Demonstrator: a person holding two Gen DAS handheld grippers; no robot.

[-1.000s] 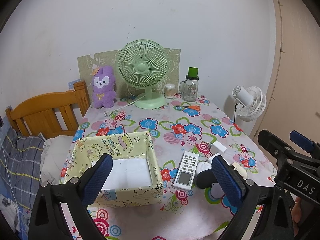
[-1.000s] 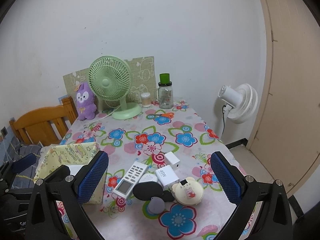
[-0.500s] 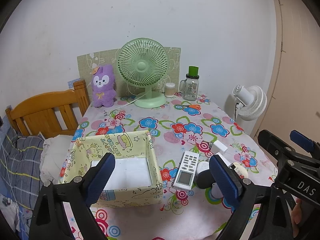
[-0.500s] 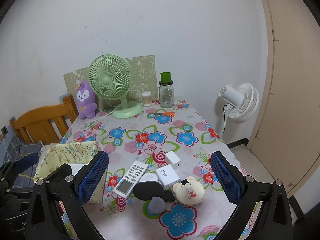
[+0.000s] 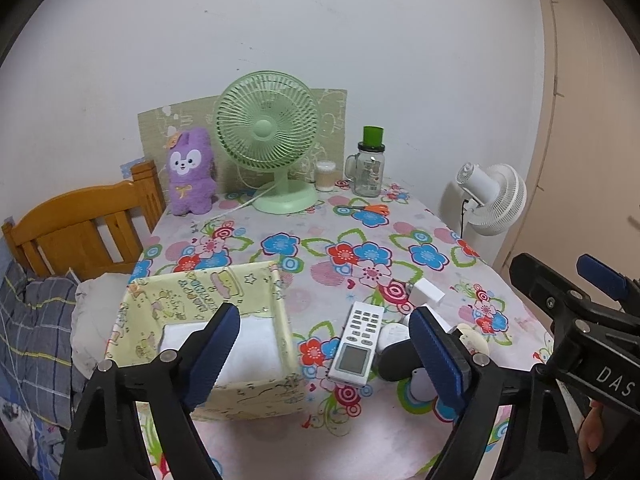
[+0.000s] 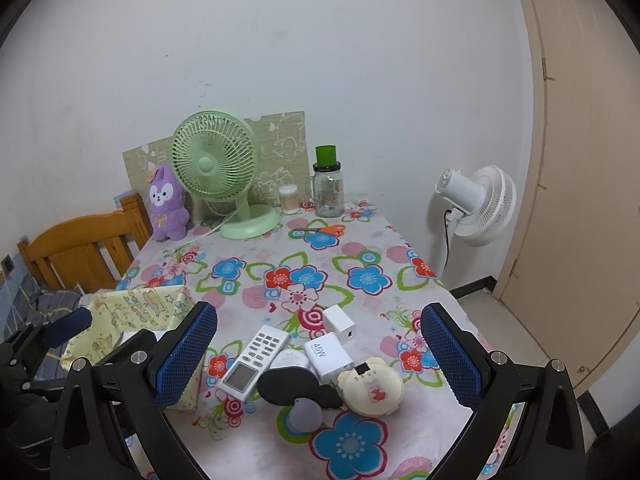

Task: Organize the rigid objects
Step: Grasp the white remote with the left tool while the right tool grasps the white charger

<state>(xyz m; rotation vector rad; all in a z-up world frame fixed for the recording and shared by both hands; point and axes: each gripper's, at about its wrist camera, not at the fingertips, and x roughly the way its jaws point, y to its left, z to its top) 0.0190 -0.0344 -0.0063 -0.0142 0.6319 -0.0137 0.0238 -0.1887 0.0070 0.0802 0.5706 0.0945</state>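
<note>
White remote (image 5: 355,348) lengthwise toward the wall (screen end nearest), between the closing, empty left tool (image 5: 324,350).

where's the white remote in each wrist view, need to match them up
Left wrist view: the white remote lies lower centre-right on the flowered tablecloth, just right of the yellow box.
Right wrist view: the remote lies lower centre-left, against a black oval thing.
Shared landmark: the green desk fan at the table's far end.
</note>
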